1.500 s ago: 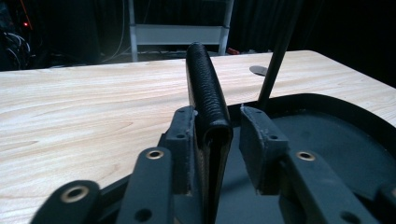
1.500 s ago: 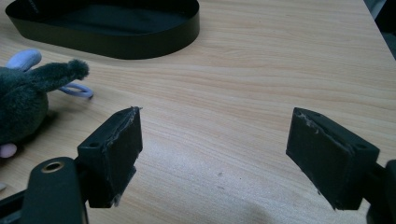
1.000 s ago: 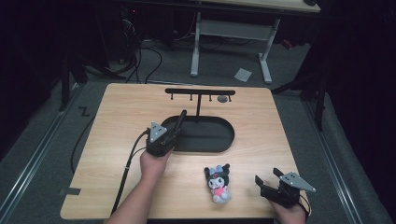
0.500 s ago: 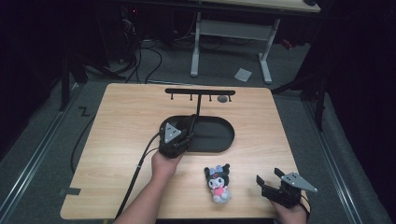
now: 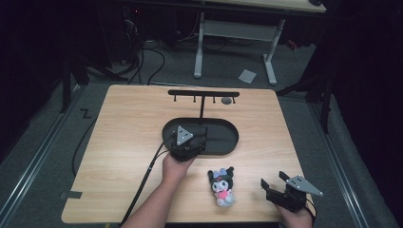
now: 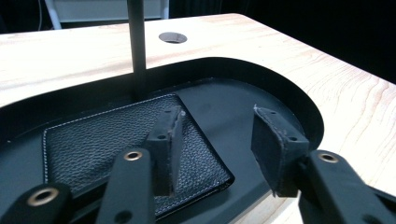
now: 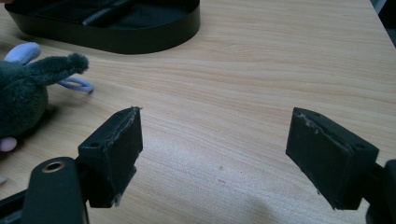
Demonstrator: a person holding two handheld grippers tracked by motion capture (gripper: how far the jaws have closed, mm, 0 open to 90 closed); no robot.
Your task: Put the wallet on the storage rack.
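A black leather wallet (image 6: 102, 140) lies flat in the black oval tray (image 5: 228, 137), at the foot of the tray's upright post (image 6: 137, 42). My left gripper (image 5: 203, 135) hovers low over the tray. Its jaws have just been opening and now stand apart, with one pad (image 6: 168, 140) just above the wallet's corner and nothing pressed between them. In the left gripper view the gap (image 6: 217, 116) shows bare tray floor. My right gripper (image 5: 273, 180) rests at the table's front right, open, with bare wood between its pads (image 7: 215, 116).
A dark plush toy with a pink front (image 5: 221, 186) lies near the front edge, left of the right gripper, also seen as plush toy (image 7: 23, 93). A black hook rack (image 5: 203, 93) tops the post. A round hole (image 5: 227, 100) sits in the tabletop behind the tray.
The left hand has moved to the right, over the middle of the tray, and its jaws have spread. The right gripper and the plush toy have stayed put.
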